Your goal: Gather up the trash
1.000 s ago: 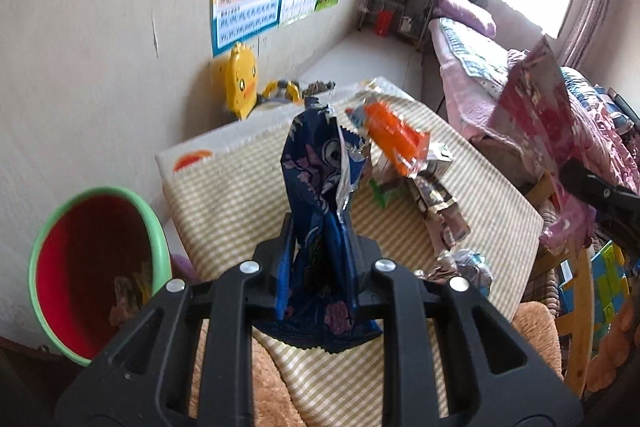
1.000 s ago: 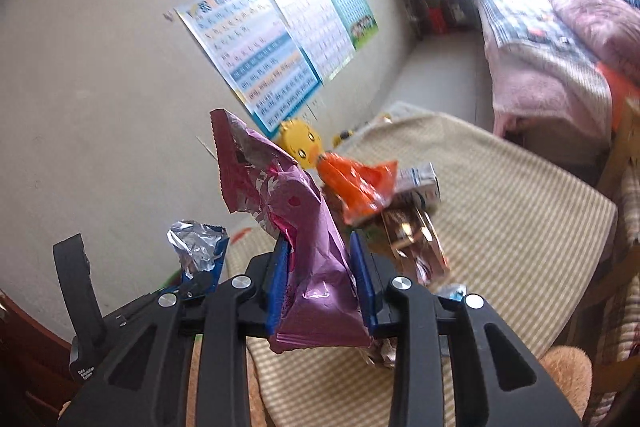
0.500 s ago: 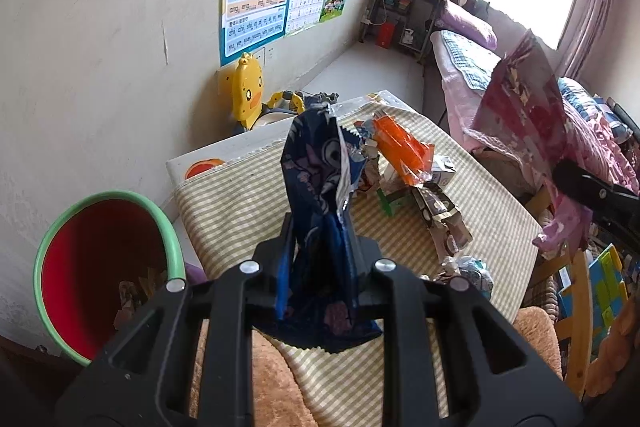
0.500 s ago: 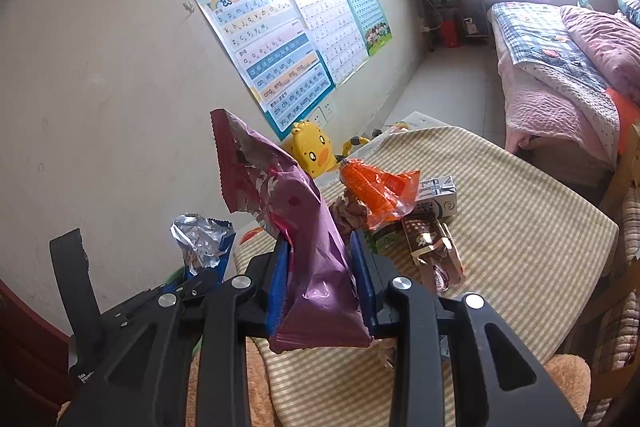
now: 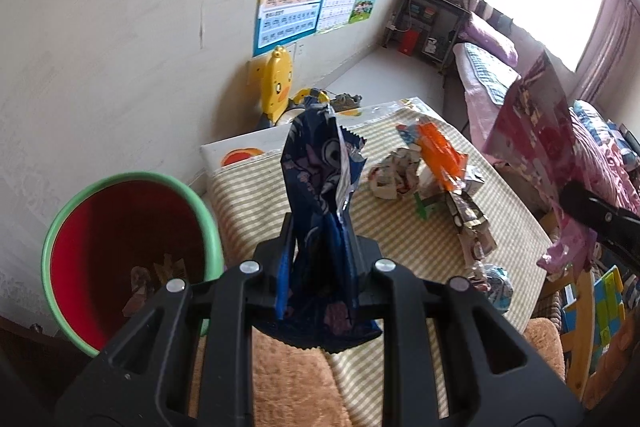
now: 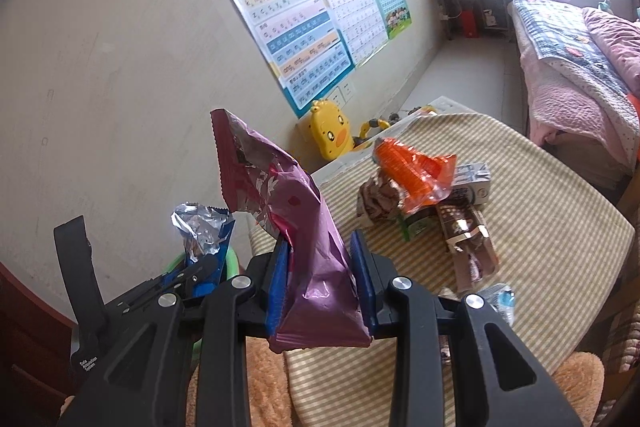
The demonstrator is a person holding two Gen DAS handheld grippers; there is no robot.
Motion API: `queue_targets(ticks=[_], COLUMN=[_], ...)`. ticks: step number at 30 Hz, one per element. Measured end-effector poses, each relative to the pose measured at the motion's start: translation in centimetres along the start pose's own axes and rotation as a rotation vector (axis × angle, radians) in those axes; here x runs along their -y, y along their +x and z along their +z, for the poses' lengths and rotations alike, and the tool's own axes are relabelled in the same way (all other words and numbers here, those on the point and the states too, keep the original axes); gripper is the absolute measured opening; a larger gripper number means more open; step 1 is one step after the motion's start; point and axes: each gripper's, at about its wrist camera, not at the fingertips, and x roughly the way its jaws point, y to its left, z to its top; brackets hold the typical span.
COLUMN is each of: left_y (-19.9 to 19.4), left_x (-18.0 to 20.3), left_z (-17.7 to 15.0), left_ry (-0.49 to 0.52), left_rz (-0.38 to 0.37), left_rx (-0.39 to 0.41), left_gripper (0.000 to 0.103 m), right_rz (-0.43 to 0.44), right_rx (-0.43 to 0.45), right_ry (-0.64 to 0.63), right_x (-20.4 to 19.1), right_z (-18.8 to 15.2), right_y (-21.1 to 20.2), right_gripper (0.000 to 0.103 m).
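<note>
Striped cloth covers the table (image 5: 256,195) in a bedroom with charts on the wall and a bed by the window; from the left wrist, the left gripper (image 5: 320,267) is clamped on a dark blue wrapper (image 5: 316,187) that stands upright between its jaws; the red bin (image 5: 124,251) with the green rim sits low to the left, just beside the table's edge, so this hand looks the nearer one for the drop; more litter, an orange wrapper (image 5: 438,155) among it, lies heaped on the cloth to the right; a pink bag (image 5: 536,123) hangs at the far right.

From the right wrist, the right gripper (image 6: 322,279) pinches that pink bag (image 6: 296,211), its long axis running up and to the left; the left gripper (image 6: 200,279) shows at lower left with the blue wrapper's foil top (image 6: 202,227); only a sliver of the bin's green rim (image 6: 232,259) shows behind it, so the right hand would likely have to travel further left.
</note>
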Motion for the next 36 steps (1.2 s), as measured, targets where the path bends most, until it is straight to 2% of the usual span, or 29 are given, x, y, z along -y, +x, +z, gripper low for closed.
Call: queue_targets(ticks=[15,36], left_y=[0.5,1.2], left_x=[-4.3,-12.4], left_z=[-0.5,-2.0], left_ry=[-0.082,-0.207], left_rz=[0.039,0.176], left_rx=[-0.017,-0.058], left_gripper=[0.021,0.021], right_rz=[0.026,0.137], right_rx=[-0.075,-0.205], right_ry=[-0.039,-0.122], right_x=[-2.7,-9.9], right_z=[-0.7,-2.1], right_y=[2.9,9.6], right_gripper=[0.029,0.03])
